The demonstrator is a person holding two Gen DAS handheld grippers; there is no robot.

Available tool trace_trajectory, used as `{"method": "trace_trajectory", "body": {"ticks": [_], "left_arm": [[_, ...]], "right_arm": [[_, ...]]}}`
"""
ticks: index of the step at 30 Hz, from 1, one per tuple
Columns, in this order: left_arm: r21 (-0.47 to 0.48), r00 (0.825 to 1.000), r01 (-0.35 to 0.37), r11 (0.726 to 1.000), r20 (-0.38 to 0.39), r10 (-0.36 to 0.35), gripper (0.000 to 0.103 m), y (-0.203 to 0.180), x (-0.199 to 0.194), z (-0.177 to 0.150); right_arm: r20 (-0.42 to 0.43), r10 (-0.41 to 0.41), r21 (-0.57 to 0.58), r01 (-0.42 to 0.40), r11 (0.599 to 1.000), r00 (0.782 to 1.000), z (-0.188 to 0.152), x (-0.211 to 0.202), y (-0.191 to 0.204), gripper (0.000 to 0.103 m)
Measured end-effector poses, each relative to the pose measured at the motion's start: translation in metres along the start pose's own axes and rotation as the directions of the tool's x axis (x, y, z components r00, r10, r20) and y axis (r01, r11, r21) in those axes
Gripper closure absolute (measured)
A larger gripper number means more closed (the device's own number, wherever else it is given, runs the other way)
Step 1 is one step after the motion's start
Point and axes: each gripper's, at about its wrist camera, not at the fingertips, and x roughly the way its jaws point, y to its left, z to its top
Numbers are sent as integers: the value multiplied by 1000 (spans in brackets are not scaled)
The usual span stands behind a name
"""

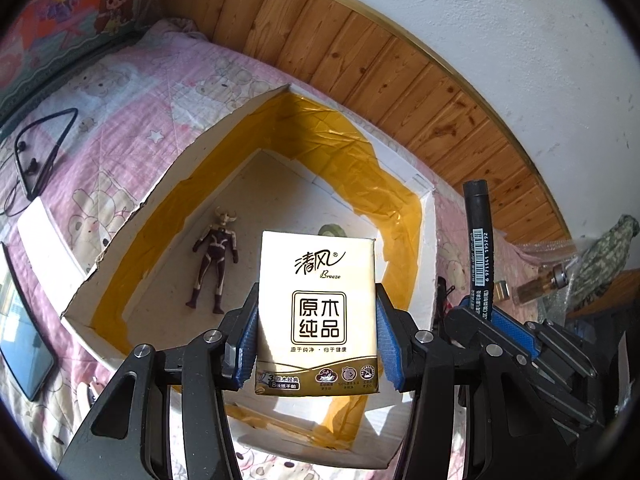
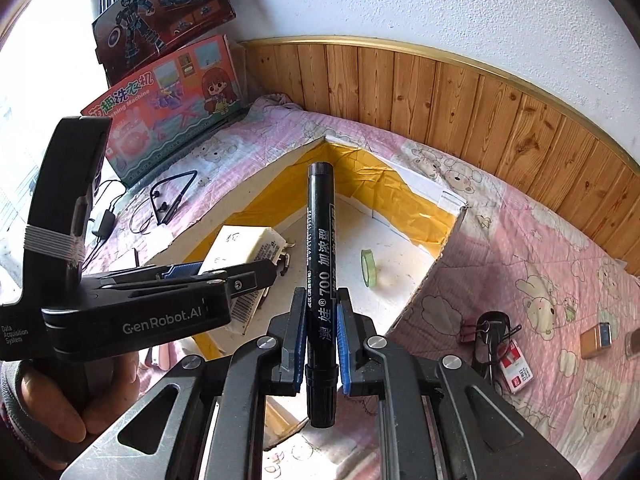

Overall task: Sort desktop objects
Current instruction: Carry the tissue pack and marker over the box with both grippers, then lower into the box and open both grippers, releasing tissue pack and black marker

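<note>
Two things are already in my white box [image 1: 428, 248]: a toy figure [image 1: 214, 260] and a tape roll [image 2: 369, 267]. My left gripper [image 1: 316, 344] squeezes a tissue pack [image 1: 316, 312] over the box, and my right gripper [image 2: 322, 344] pinches a black marker [image 2: 321, 280] (clips [image 2: 490, 328] still wait outside on the blanket).

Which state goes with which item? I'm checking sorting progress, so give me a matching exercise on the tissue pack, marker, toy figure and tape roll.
Things:
1. tissue pack
2. marker
3. toy figure
4. tape roll

States:
A. lying flat in the box
B. clamped in the right gripper
C. standing on edge in the box
D. held in the left gripper

Pairs: 1-D, 2-B, 3-A, 4-C
</note>
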Motion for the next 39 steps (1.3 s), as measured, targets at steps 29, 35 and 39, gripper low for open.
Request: {"method": "trace_trajectory", "body": {"ticks": [29,35,39], "left_arm": [[85,986,-120,989,-103,129,51,3,40,0],[71,983,-95,993,-151,104,51,6,49,-1],[61,980,-88,994,-171,97,51,8,54,-2]], "right_arm": [[-249,-15,-82,-6,997,968,68,126,-7,89],[-312,-6,-84,-21,996,950,74,153,-9,89],[-338,13,-46,-30,998,941,79,166,-14,89]]}}
